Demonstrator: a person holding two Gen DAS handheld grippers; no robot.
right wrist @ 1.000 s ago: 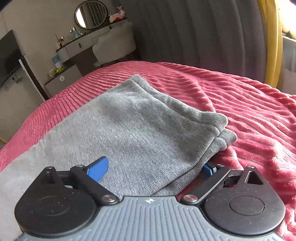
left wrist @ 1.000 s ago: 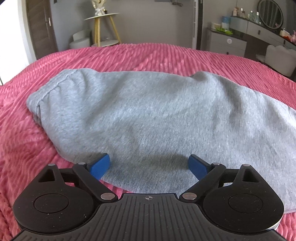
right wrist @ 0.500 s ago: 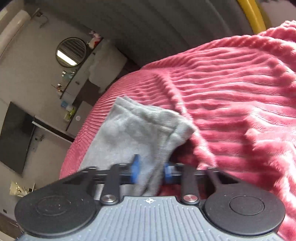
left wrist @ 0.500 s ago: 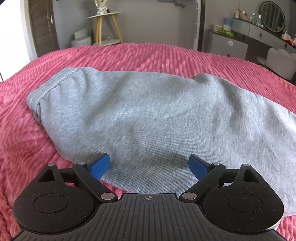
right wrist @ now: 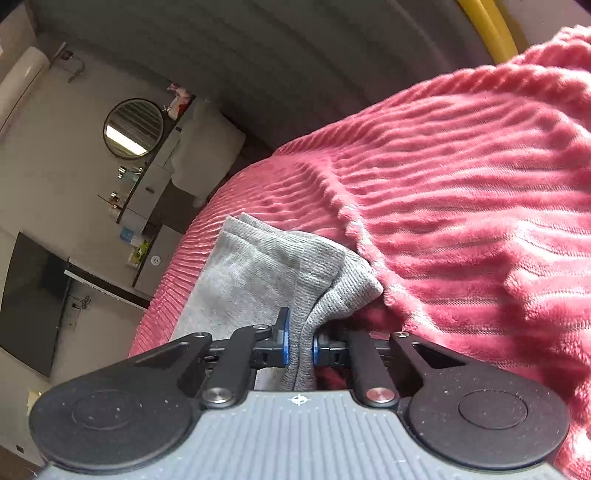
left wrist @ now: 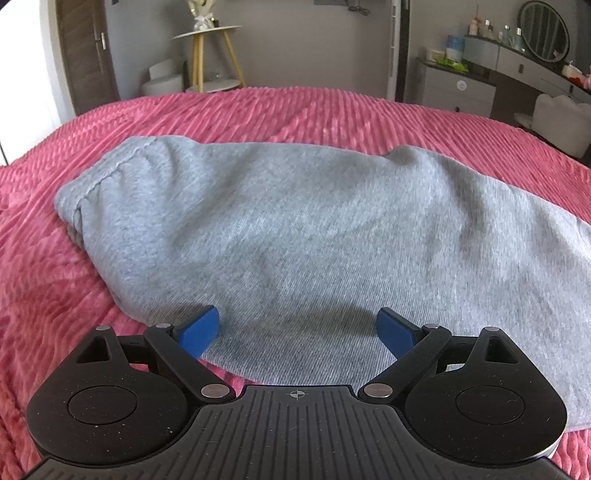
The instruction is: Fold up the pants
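Take the pink bedspread (left wrist: pixel 332 118) as your landmark: the gray pants (left wrist: pixel 295 229) lie across it, folded lengthwise, with the gathered waistband (left wrist: pixel 96 184) toward the bedspread's left side in your left wrist view and the legs running off to the right. Your left gripper (left wrist: pixel 297 328) sits low at the near edge of the pants, its blue pads (left wrist: pixel 199 330) spread wide apart — one rests at the cloth's near-left border, the other over the gray fabric, and nothing is caught between them. Beyond the far edge of the bedspread stand a small round side table (left wrist: pixel 207 31) on yellow legs and, further right, a gray dresser (left wrist: pixel 458 86) with an oval mirror (left wrist: pixel 543 20) above it. Moving on to your right wrist view, your right gripper (right wrist: pixel 300 345) is pressed together on the leg cuffs (right wrist: pixel 325 284) of the pants — the ribbed gray ends bunch up between the blue pads and fan out above them, raised off the bedspread, which rises in ridged pink folds to the right of the cuffs. This view is tilted, so the dresser, the round mirror and a dark screen (right wrist: pixel 33 306) appear slanted past the bedspread's left edge.
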